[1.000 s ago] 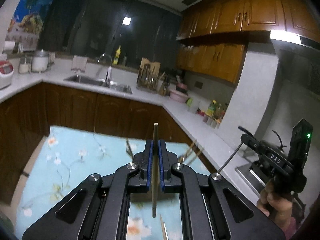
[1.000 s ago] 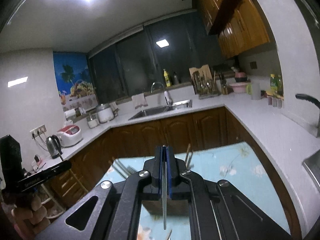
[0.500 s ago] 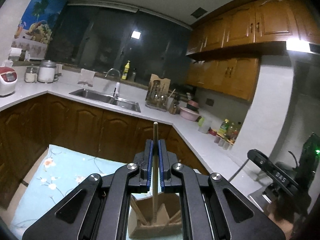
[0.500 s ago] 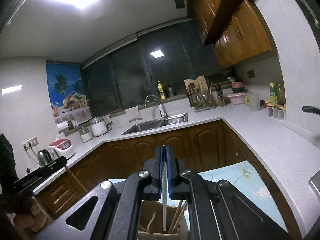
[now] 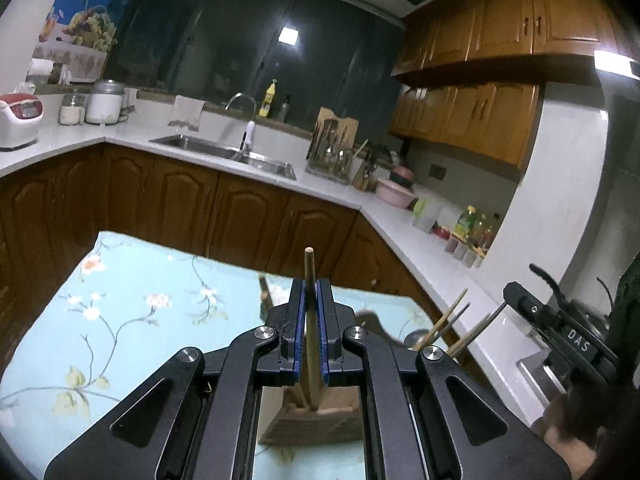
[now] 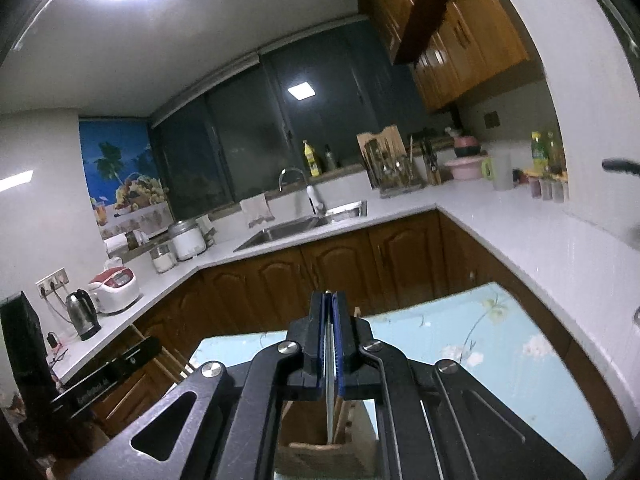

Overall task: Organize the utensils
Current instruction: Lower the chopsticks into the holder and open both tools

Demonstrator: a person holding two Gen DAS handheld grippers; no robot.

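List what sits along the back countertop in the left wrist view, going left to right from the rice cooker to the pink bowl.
Rice cooker → glass jar → white canister → hanging cloth → sink → yellow bottle → utensil rack → pink bowl.

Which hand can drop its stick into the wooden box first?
Hard to call. The left gripper holds a wooden chopstick whose lower end is already inside the wooden holder. The right gripper holds a metal one likewise inside.
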